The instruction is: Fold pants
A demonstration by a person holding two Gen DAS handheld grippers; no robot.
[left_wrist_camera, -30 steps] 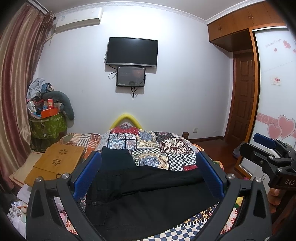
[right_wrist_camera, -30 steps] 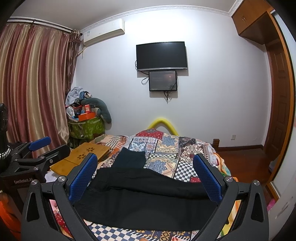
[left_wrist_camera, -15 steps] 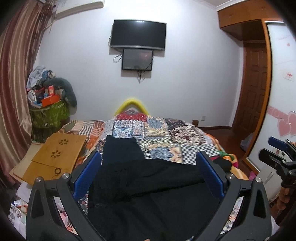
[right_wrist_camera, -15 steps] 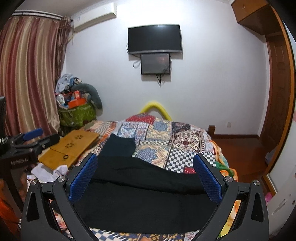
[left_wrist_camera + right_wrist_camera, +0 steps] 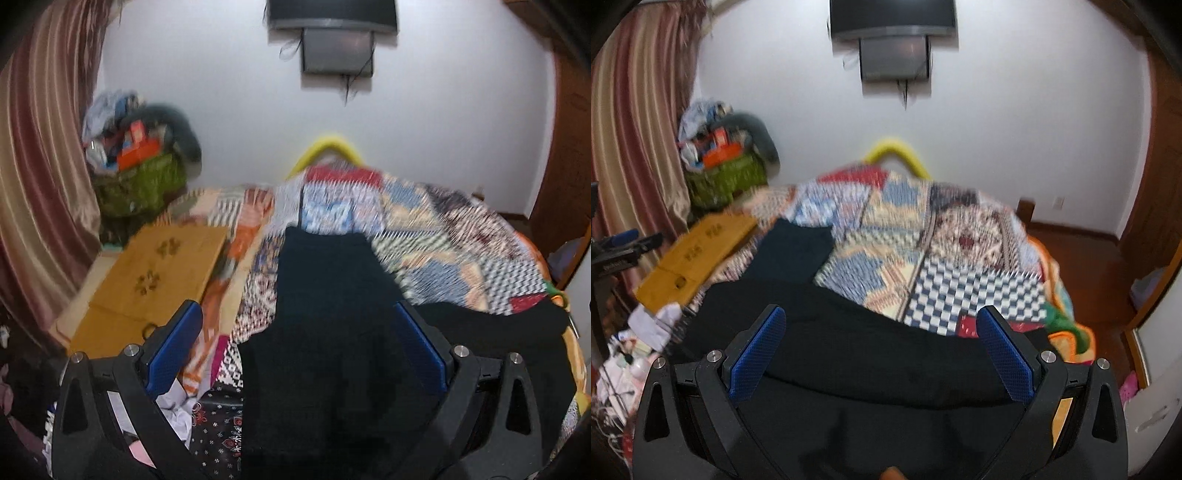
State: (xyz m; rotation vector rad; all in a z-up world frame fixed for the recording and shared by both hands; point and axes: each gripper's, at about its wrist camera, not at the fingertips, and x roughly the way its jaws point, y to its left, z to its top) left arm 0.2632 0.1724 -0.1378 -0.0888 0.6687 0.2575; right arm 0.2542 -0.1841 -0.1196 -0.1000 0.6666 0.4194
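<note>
Wooden lap tray (image 5: 155, 280): lies at the left edge of the bed, apart from the garment; plays no part in the fold.
Left hand-held gripper (image 5: 295, 354): released, blue pads spread wide and holding nothing; it hangs over the left part of the cloth, near what is probably the waist end, though motion blur hides the detail.
Black pants (image 5: 332, 332): spread flat on the patchwork quilt (image 5: 461, 251) of the bed; one dark part runs away toward the far end, the other lies crosswise toward the right edge of the bed. No neat fold is visible.
Right hand-held gripper (image 5: 882, 354): also released and empty, jaws wide, poised above the crosswise band of cloth nearest the camera.
Step in hand: judged to be the approach before the first grasp, both tools lowering toward the near edge of the garment.
Next move calls for: each gripper to settle on a separate point of the cloth edge and pinch through all layers, then lift and carry together so the fabric doubles over evenly.
Caution: thin, limp cloth may slip from a shallow pinch.
</note>
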